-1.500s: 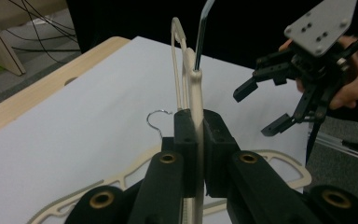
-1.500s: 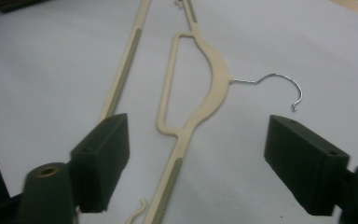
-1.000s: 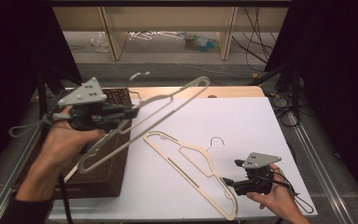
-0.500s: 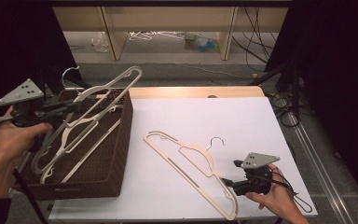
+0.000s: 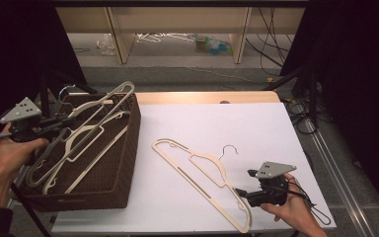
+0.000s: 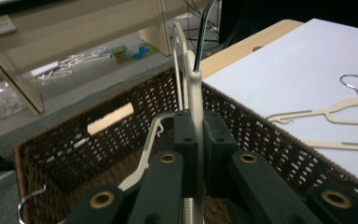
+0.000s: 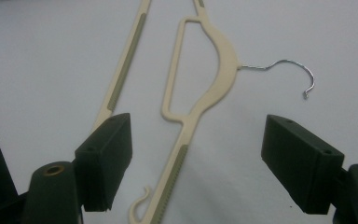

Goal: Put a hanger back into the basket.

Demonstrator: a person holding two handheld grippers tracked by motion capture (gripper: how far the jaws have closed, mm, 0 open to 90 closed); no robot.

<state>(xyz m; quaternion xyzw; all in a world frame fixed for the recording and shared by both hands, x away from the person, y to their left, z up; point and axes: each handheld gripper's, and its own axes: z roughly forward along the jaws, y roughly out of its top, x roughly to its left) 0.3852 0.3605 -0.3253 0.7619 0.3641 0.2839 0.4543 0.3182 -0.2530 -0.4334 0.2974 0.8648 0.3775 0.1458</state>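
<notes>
lowering one cream hanger [image 5: 86, 121] into the brown wicker basket [image 5: 123, 173] at the left of the counter [image 5: 256, 123], i have my left hand-held gripper [image 6: 196, 135] clamped tight on its neck just below the hook; other hangers [image 5: 74, 163] already lie inside. i judge the job partly done: this one needs releasing, and a last hanger [image 5: 202, 177] lies flat on the white counter, right of the basket. my right hand-held gripper [image 7: 196, 163] hovers at its near end, jaws spread wide either side of one arm, gripping nothing.
</notes>
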